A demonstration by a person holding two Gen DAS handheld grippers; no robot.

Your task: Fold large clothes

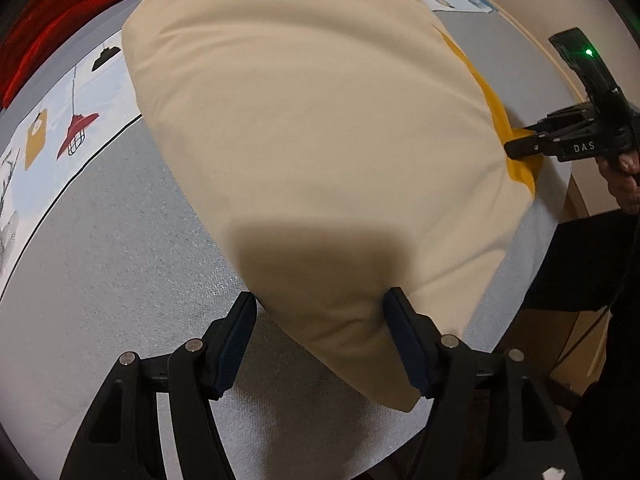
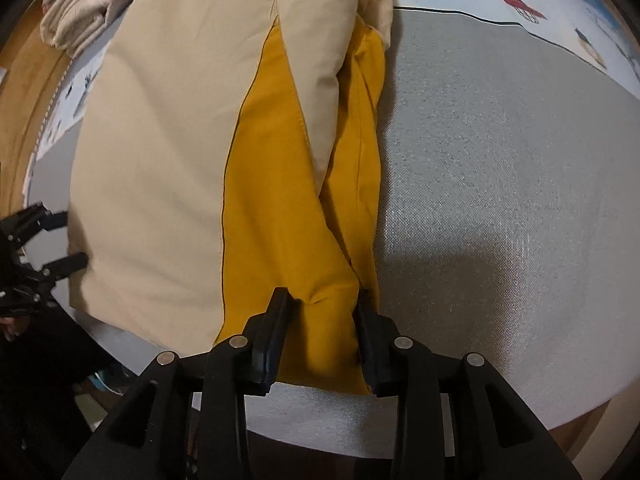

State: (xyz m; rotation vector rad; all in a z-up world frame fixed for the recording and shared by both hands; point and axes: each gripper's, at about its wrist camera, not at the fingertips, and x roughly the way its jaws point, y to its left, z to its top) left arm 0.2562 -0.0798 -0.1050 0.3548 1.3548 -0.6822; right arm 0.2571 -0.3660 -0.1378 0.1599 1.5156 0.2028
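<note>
A large cream and mustard-yellow garment (image 1: 312, 120) lies on a grey cloth-covered table. My left gripper (image 1: 320, 308) stands wide open with the garment's cream corner between its fingers. In the right wrist view my right gripper (image 2: 322, 300) has the bunched yellow part (image 2: 320, 240) of the garment (image 2: 160, 160) between its fingers, which press it on both sides. The right gripper also shows in the left wrist view (image 1: 520, 146), at the garment's yellow edge. The left gripper shows at the left of the right wrist view (image 2: 70, 238), open at the cream edge.
The grey table cover (image 1: 120, 240) has a printed band with lamp pictures (image 1: 76, 136). A red cloth (image 1: 60, 12) lies at the far left. Folded cream fabric (image 2: 80, 12) lies at the back left in the right wrist view. The table edge (image 2: 360, 440) is close in front.
</note>
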